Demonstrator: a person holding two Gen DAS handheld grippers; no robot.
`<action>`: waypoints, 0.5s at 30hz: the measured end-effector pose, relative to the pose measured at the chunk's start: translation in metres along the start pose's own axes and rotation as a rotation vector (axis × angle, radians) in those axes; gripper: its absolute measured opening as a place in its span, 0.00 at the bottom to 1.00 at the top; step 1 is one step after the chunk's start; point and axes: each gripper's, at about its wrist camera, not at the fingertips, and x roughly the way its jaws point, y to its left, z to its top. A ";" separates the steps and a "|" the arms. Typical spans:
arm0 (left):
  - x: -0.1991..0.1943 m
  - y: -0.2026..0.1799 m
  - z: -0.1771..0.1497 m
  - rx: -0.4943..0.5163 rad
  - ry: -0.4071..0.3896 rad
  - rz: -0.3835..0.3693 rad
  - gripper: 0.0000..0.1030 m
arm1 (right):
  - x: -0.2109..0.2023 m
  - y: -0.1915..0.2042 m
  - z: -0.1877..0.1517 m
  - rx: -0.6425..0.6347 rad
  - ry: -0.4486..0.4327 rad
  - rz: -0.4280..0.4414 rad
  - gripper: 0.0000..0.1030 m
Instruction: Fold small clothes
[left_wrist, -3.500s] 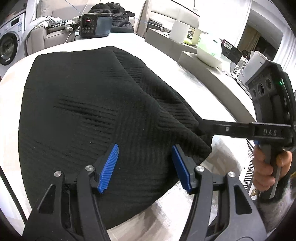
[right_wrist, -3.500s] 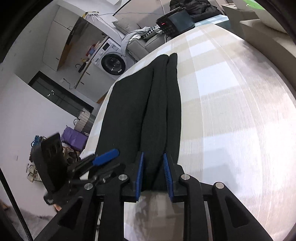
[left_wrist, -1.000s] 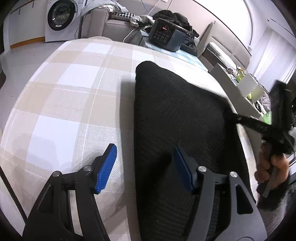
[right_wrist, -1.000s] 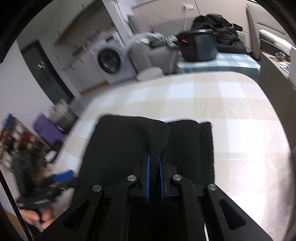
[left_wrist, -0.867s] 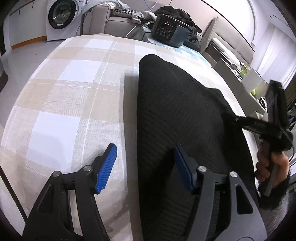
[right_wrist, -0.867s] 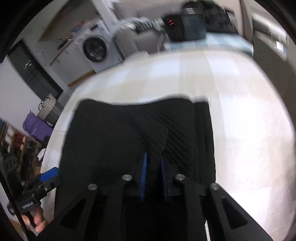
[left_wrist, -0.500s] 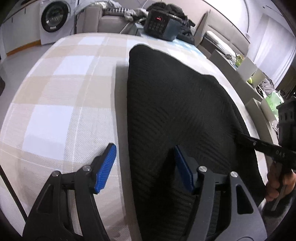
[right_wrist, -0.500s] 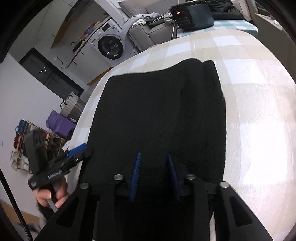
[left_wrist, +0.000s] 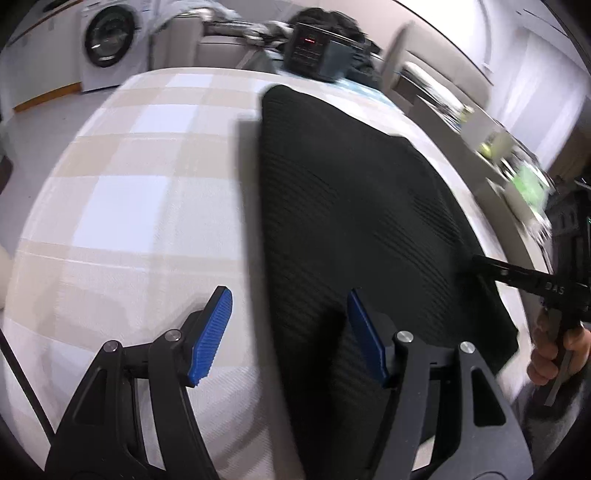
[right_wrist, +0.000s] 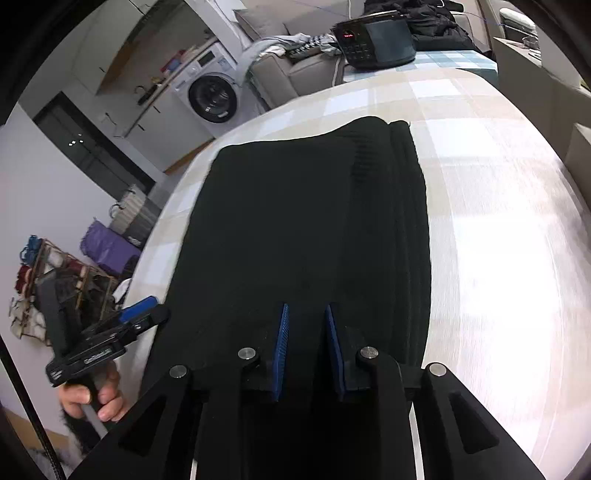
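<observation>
A black ribbed knit garment (left_wrist: 351, 206) lies folded flat on the checked tablecloth (left_wrist: 140, 192). My left gripper (left_wrist: 290, 332) is open at the garment's near left edge, its right pad over the cloth and its left pad over the tablecloth, holding nothing. My right gripper (right_wrist: 306, 347) hovers over the near end of the garment (right_wrist: 288, 221). Its jaws are opening, a narrow gap shows between the blue pads, and no cloth is pinched there. Each gripper shows in the other's view: the right gripper (left_wrist: 480, 263) at the garment's right edge, the left gripper (right_wrist: 144, 308) at its left edge.
A dark appliance with a red display (right_wrist: 373, 40) stands beyond the table's far edge, next to a sofa with piled clothes (right_wrist: 432, 18). A washing machine (right_wrist: 212, 94) is at the back left. A counter with green items (left_wrist: 528, 184) runs along the right.
The right gripper let go of the raised fold of cloth and its jaws widened. The garment now lies flat. The left gripper slid along the near edge and stayed open.
</observation>
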 end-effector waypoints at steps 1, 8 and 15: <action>0.002 -0.005 -0.004 0.022 0.005 0.000 0.60 | 0.000 0.003 -0.006 -0.003 0.011 0.014 0.21; -0.007 -0.014 -0.024 0.047 0.003 0.030 0.60 | -0.006 0.014 -0.028 -0.081 -0.024 -0.124 0.07; -0.032 -0.030 -0.043 0.075 -0.021 0.014 0.60 | -0.035 0.013 -0.044 -0.047 -0.015 -0.035 0.37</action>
